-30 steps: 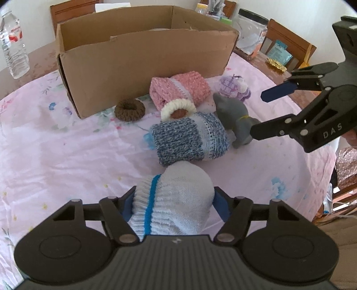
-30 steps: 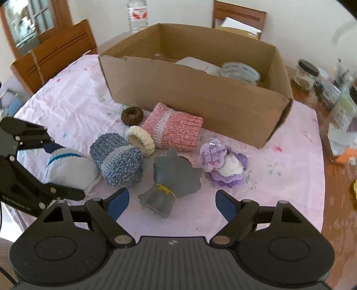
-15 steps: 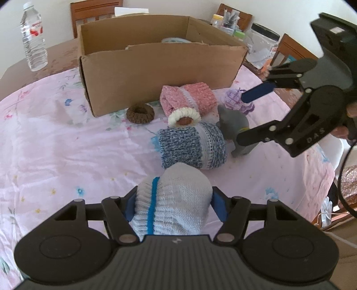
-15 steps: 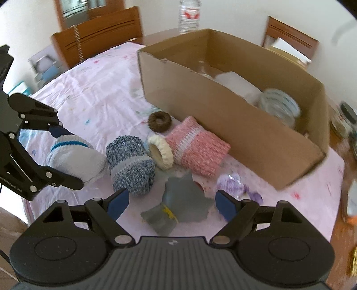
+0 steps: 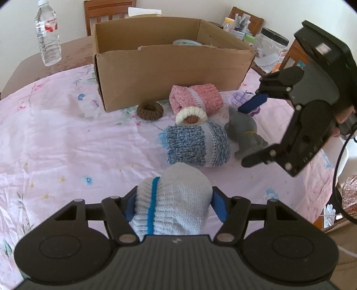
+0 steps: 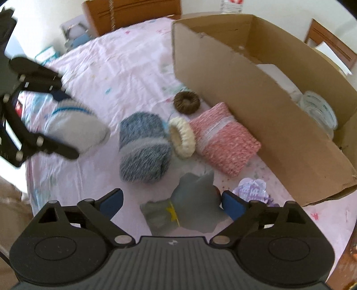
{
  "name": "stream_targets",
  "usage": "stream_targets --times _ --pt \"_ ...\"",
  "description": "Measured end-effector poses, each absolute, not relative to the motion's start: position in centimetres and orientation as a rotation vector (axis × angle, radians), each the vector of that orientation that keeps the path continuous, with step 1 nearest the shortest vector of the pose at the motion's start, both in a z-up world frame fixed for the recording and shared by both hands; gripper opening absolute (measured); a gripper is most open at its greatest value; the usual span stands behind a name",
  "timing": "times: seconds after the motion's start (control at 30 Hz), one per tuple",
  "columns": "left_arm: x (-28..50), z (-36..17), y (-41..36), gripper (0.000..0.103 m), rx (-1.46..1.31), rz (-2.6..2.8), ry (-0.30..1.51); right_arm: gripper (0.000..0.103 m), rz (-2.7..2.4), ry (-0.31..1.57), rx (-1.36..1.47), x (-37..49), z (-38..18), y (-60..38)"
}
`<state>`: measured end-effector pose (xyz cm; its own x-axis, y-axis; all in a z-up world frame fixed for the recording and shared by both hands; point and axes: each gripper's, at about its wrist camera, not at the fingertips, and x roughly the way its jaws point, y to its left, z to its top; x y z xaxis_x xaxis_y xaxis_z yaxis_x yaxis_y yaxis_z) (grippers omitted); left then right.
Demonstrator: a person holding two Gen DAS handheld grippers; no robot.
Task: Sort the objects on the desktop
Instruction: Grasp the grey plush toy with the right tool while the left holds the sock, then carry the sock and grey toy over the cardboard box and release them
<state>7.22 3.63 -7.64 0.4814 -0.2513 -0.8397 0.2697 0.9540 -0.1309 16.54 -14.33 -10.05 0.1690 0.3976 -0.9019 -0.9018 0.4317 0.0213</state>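
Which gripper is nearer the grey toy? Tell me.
Right. The right gripper straddles the grey toy, jaws opening; the left gripper sits farther off, clamped on the white knit roll.

White sock [image 5: 174,205] with blue stripe; pink floral cloth [image 5: 67,138]; grey toy [image 6: 191,207].

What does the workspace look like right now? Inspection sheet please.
Surface: table under a pink floral tablecloth.
Job's things: white knit roll, blue knit roll, pink knit roll, cream ring, brown ring, grey toy, purple crochet piece, cardboard box.
Clutter: water bottle, jars.
Grippers: left gripper shut on the white knit roll; right gripper jaws opening around the grey toy.
Cables: black cable beside the right gripper.
Surroundings: wooden chairs.
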Motion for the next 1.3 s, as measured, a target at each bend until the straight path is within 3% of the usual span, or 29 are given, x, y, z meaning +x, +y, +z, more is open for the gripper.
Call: stream_targets --times 0.1,0.27,1.3 --pt "7.2 -7.5 3.5 0.066 0.026 -0.317 1.016 0.096 1.009 0.991 -0.683 15.7 -10.3 -14.5" --pt "7.2 -7.2 3.5 0.066 0.037 -0.324 1.008 0.078 0.959 0.936 -0.791 14.9 -10.4 -14.4" --pt "12.7 0.0 4.0 0.066 0.037 -0.359 0.891 0.077 0.820 0.926 -0.511 17.8 -2.5 -16.0"
